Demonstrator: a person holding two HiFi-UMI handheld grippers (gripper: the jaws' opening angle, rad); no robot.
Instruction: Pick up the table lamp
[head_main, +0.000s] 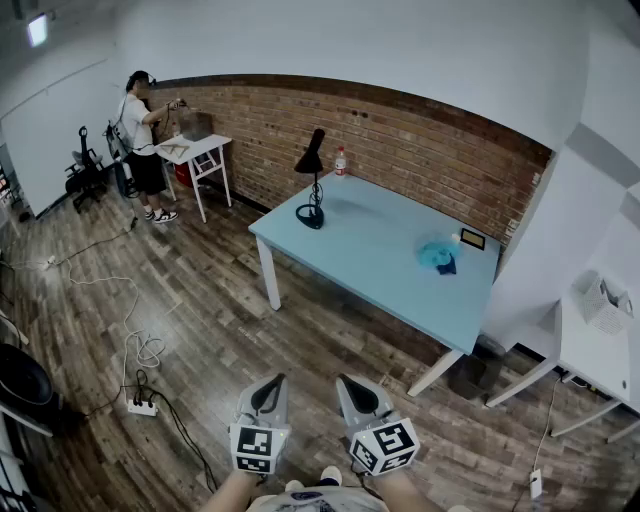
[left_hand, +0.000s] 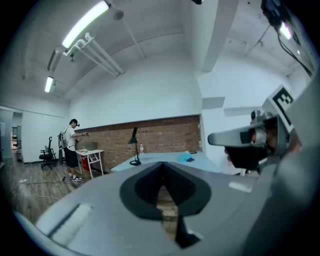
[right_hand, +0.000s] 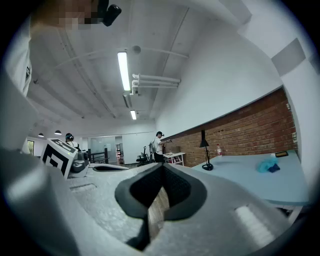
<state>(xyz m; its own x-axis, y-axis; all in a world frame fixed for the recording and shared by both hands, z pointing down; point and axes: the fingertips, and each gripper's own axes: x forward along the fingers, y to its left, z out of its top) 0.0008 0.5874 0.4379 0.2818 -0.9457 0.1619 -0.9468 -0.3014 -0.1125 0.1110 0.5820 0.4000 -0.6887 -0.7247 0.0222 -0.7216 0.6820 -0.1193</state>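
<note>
Left tool (head_main: 271, 381) closed, lamp (head_main: 312, 158) near table (head_main: 380, 258) edge

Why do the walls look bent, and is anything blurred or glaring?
Head view: the wide lens bows the brick wall; the table lamp stays sharp. Left gripper view: the ceiling light glares, and the near left gripper is soft. Right gripper view: same bowing, dark round edge.

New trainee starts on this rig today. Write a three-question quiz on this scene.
1. True or false: the table lamp stands on the blue table.
2. Which stands nearest the lamp? A bottle; B blue cloth; C white table.
3. Fill in: the left gripper and the right gripper both have their fingers ___, holding nothing.
Key: 1 true; 2 A; 3 shut.
</note>
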